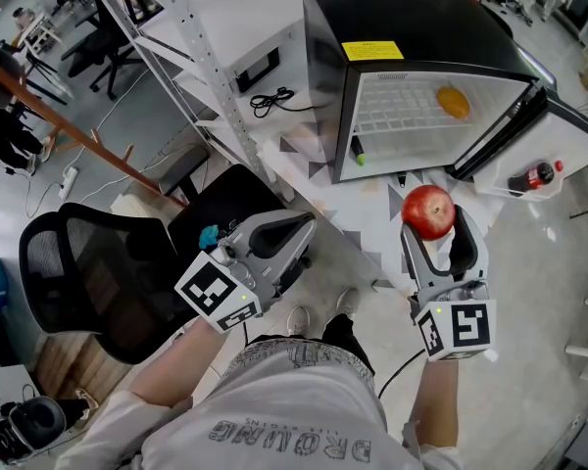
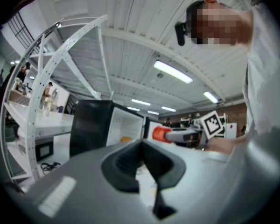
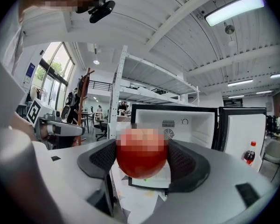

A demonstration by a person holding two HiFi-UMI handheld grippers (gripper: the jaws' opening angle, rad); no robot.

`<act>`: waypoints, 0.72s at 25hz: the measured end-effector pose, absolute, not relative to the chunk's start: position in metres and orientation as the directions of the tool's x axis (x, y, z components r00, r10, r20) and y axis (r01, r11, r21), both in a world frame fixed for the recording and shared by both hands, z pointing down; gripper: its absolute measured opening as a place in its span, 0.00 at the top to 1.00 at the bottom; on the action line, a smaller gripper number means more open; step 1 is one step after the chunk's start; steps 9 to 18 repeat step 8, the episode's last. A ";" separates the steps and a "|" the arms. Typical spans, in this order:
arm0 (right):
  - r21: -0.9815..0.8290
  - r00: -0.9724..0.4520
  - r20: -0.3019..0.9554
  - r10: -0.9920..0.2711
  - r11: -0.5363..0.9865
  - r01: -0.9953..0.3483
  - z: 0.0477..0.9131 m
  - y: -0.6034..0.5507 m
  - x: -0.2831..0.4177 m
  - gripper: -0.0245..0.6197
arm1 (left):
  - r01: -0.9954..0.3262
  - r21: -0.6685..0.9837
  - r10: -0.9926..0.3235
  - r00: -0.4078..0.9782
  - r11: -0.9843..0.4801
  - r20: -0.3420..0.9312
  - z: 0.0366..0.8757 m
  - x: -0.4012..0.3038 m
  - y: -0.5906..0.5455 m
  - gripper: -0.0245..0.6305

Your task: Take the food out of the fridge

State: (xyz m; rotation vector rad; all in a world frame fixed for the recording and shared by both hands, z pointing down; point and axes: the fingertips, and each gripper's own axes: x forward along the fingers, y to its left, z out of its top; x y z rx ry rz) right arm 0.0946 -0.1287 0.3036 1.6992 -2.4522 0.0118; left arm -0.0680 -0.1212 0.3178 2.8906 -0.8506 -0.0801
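The right gripper [image 1: 437, 237] is clenched on a red apple [image 1: 428, 209], a pad on each side, and holds it in the air outside the fridge [image 1: 412, 27], which stands open at 12 o'clock in the head view. The left gripper [image 1: 292, 235] hangs at 9 o'clock from the apple, its jaws closed together on nothing. An orange item [image 1: 453, 102] lies inside the fridge at 1 o'clock, and a bottle [image 1: 534, 177] sits in the door [image 1: 573, 125] at 2 o'clock. The apple looks to be out already, so the step in hand is probably setting it down, perhaps on the pale surface [image 1: 372, 199] before the fridge. The apple is round and smooth and may roll. It should therefore be lowered until it rests on the surface before the jaws part, then released slowly, away from any edge and out of the way of the fridge opening. The squeeze should stay even on the way down, since a tilt could let the apple slip from the pads. The left gripper would have to open before it reaches for the orange item.
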 end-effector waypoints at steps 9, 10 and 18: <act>0.083 -0.346 0.137 -0.928 0.359 -0.930 0.305 -0.128 0.097 0.49 | -0.537 0.137 -0.543 0.840 -0.833 -0.012 0.318 -0.066 -0.120 0.96; 0.083 -0.346 0.137 -0.928 0.359 -0.930 0.305 -0.128 0.097 0.49 | -0.537 0.137 -0.543 0.840 -0.833 -0.012 0.318 -0.066 -0.120 0.96; 0.083 -0.346 0.137 -0.928 0.359 -0.930 0.305 -0.128 0.097 0.49 | -0.537 0.137 -0.543 0.840 -0.833 -0.012 0.318 -0.066 -0.120 0.96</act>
